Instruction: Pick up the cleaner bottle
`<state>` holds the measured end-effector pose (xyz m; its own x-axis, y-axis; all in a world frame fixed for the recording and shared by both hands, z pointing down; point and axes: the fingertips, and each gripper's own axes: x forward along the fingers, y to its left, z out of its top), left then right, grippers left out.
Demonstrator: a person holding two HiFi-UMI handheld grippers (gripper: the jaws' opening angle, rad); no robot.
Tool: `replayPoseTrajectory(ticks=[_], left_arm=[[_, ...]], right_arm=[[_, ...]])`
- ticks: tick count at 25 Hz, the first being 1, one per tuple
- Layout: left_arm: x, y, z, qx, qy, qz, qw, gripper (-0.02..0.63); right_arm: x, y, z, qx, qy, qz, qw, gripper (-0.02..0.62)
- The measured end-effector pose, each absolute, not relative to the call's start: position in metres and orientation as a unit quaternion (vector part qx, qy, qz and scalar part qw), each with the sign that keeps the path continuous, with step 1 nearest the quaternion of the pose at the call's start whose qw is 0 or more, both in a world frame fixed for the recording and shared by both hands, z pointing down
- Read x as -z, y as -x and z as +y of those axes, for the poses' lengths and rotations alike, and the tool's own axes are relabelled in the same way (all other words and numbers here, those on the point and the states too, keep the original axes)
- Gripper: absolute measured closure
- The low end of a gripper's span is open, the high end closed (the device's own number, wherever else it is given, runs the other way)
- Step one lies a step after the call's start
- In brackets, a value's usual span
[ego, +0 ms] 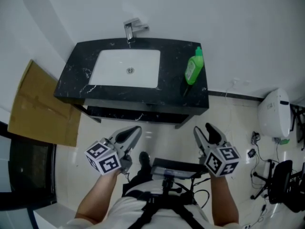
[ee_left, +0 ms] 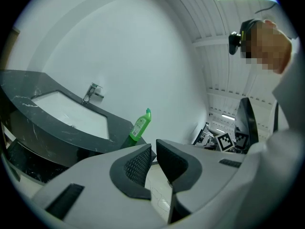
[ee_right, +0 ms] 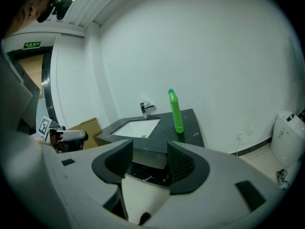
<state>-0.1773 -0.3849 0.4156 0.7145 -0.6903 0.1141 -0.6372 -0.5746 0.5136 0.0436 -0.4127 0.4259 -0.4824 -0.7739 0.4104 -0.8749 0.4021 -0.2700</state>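
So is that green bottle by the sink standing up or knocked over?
Upright. The green bottle stands on its base on the black counter, cap on top.

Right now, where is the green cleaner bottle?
In the head view, the cleaner bottle stands on the black counter, right of the sink.

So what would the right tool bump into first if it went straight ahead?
Probably the front of the black counter, below the sink; nothing shows before it. The bottle stands to the right of that line.
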Motion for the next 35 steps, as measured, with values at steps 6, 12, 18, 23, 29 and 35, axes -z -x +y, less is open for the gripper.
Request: replayPoseTrajectory(ticks=[6,12,18,23,29,35], left_arm=[[-0.415,0.195,-0.410,0.047,-0.891,-0.358,0.275,0.575],[-0.412,0.217,-0.432,0.037,-0.898,-0.345,0.271,0.575],[-0.412,0.222,-0.446,0.026,-0.905,-0.324,0.273,0.575],[-0.412,0.217,-0.457,0.020,-0.906,-0.323,0.273,0.575],[-0.414,0.213,-0.471,0.024,-0.894,-0.351,0.278,0.575],[-0.408,0.200,-0.481,0.026,-0.893,-0.360,0.268,0.575]], right_arm=[[-0.423,-0.041,-0.432,-0.220,-0.527,-0.813,0.111,0.359],[-0.418,-0.030,-0.448,-0.209,-0.555,-0.799,0.098,0.359],[-0.410,-0.023,-0.457,-0.192,-0.575,-0.790,0.093,0.423],[-0.415,-0.031,-0.471,-0.194,-0.576,-0.789,0.092,0.426],[-0.421,-0.038,-0.493,-0.202,-0.559,-0.798,0.100,0.426],[-0.417,-0.042,-0.506,-0.191,-0.545,-0.810,0.098,0.426]])
